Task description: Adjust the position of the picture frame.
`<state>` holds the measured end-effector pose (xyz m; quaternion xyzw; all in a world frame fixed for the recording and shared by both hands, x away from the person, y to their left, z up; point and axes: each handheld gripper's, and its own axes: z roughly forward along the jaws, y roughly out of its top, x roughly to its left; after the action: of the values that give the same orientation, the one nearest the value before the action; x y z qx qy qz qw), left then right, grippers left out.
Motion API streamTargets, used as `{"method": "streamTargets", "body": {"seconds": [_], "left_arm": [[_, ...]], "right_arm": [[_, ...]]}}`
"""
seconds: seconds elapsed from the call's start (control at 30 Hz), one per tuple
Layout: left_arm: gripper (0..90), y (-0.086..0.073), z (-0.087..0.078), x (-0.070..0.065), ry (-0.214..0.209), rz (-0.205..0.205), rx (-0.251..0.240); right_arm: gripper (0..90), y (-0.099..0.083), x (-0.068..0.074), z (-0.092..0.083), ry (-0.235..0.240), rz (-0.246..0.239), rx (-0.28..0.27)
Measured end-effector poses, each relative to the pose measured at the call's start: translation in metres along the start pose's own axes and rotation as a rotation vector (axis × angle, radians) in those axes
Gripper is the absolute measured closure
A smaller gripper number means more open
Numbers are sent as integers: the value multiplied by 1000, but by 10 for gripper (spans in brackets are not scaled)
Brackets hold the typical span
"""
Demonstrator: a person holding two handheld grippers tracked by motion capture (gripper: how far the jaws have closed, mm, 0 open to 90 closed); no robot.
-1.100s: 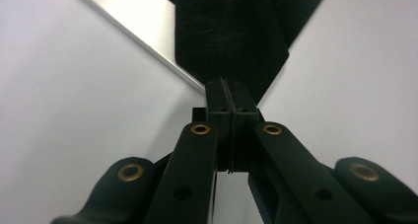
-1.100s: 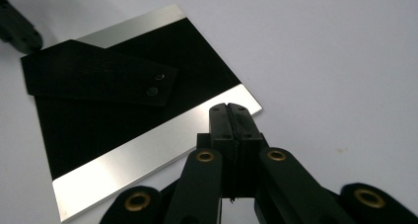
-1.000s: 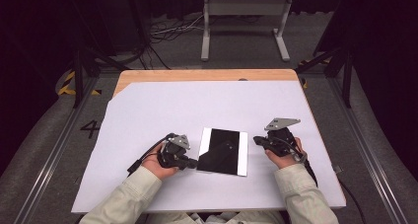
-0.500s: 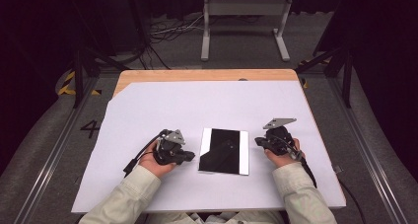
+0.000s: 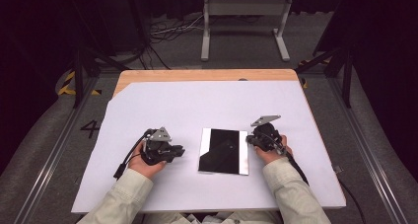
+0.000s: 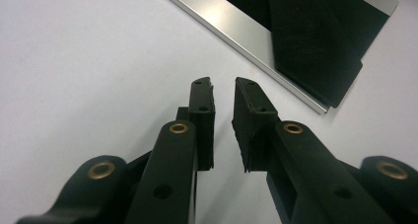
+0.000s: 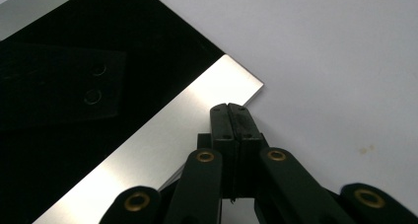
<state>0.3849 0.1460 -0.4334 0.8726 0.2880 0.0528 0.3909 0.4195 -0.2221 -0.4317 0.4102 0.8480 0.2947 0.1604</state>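
On the white sheet covering the surface, your left gripper (image 5: 170,150) has backed off from the flat black panel with brushed silver strips along two edges (image 5: 224,151): a second ago it was right at the panel's left edge, now it sits clear to the left, and its jaws have just been opening with nothing between them. Looks like you've let go on that side, so whatever happens next is down to the right gripper (image 5: 256,140), whose jaws are pressed together and poke at the panel's right silver strip, near a corner. The panel lies flat mid-surface between your hands, glossy enough to mirror the gripper above it, and thin and low-edged.
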Motion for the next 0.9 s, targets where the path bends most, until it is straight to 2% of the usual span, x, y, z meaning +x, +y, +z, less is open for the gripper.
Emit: {"method": "streamTargets", "body": {"seconds": [0.1, 0.17, 0.2, 0.27, 0.4, 0.43, 0.5, 0.53, 0.57, 0.63, 0.73, 0.8, 0.83, 0.9], "left_arm": [[780, -3, -4, 0, 12, -5, -9], [775, -6, -9, 3, 26, -15, -21], [773, -6, -9, 3, 26, -15, -21], [769, -7, -11, 5, 28, -22, -23], [761, -7, -9, 6, 27, -34, -26], [758, -6, -9, 7, 34, -19, -25], [751, -6, -8, 7, 34, -21, -27], [747, -6, -7, 7, 32, -32, -31], [737, -6, -7, 8, 36, -30, -30], [703, -6, -6, 9, 41, -54, -31], [659, -4, -4, 11, 55, -69, -45], [638, -4, -2, 13, 71, -90, -39], [623, -3, -2, 13, 77, -113, -44], [598, 1, -3, 17, 52, -149, -57]], "right_arm": [[900, 4, 0, 6, 26, 12, -21], [900, 11, 8, 13, 19, -22, -29], [900, 11, 8, 13, 19, -22, -29], [900, 16, 16, 18, 30, -55, -40], [900, 17, 23, 23, 114, -77, -66], [900, 17, 24, 23, 119, -84, -67], [899, 17, 24, 21, 123, -93, -61], [899, 17, 24, 20, 125, -92, -50], [899, 17, 25, 18, 113, -106, -37], [899, 16, 26, 11, 82, -133, -4], [899, 13, 24, -5, 134, -125, -8], [899, 11, 26, -16, 170, -152, -2], [899, 9, 27, -22, 186, -164, 3], [899, 5, 30, -30, 207, -180, 12]]}}
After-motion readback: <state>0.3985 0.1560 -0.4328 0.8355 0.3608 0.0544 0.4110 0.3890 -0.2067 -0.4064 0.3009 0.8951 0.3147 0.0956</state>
